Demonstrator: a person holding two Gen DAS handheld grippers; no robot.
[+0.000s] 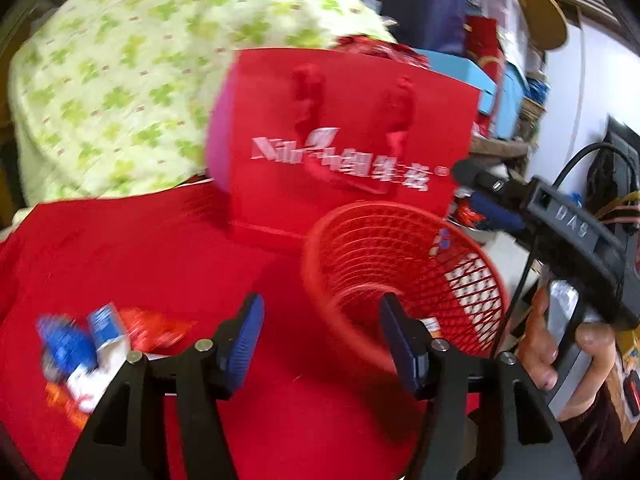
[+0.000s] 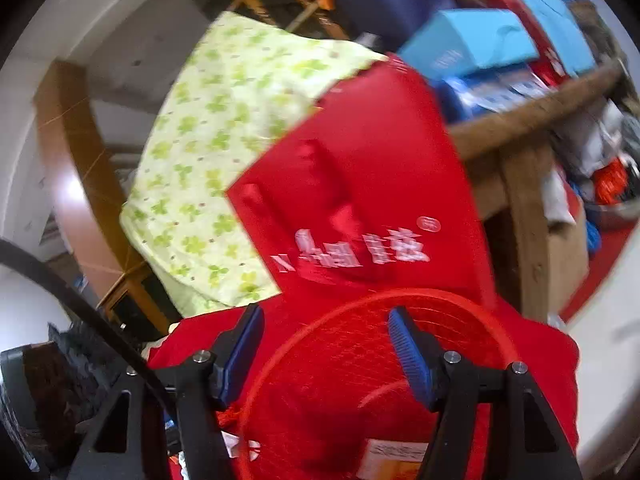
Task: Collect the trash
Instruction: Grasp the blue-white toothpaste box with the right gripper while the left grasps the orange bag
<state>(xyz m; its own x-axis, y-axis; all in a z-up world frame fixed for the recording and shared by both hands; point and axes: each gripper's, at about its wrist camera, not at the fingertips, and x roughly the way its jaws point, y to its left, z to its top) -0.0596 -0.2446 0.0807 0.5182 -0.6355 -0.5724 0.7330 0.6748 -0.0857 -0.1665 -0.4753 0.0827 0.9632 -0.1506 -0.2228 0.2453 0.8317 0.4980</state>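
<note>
While my left hand-held gripper [image 1: 322, 334] hung released above the red cloth [image 1: 132, 252] of the table, its blue pads apart with nothing between them, the trash [image 1: 94, 350] lay at the far left: a blurred heap of blue-and-white cartons and a red wrapper, whose print I could not read. Behind it rose a pale quilt [image 1: 120, 72] patterned with green clovers. Moving right, a red paper bag [image 1: 352, 136] stood upright on the cloth, white lettering across its face: Latin letters beginning "N", smeared by motion, then Chinese characters and a small registered mark. Just in front of the bag and to its right sat the red mesh basket [image 1: 404, 272], with a scrap of packaging showing through its wall near my right pad. Farther right, my other hand [image 1: 560, 344] gripped the black handle of the right hand-held gripper [image 2: 324, 348], whose body carried raised letters reading "DAS".

From the right wrist, that hand-held gripper was also released, holding nothing, its pads spread over the basket's rim [image 2: 400, 296]. The bag's white lettering stood just beyond, tilted. To the right, blue boxes [image 2: 468, 48] crowded a wooden shelf [image 2: 536, 112], their labels too blurred to read.
</note>
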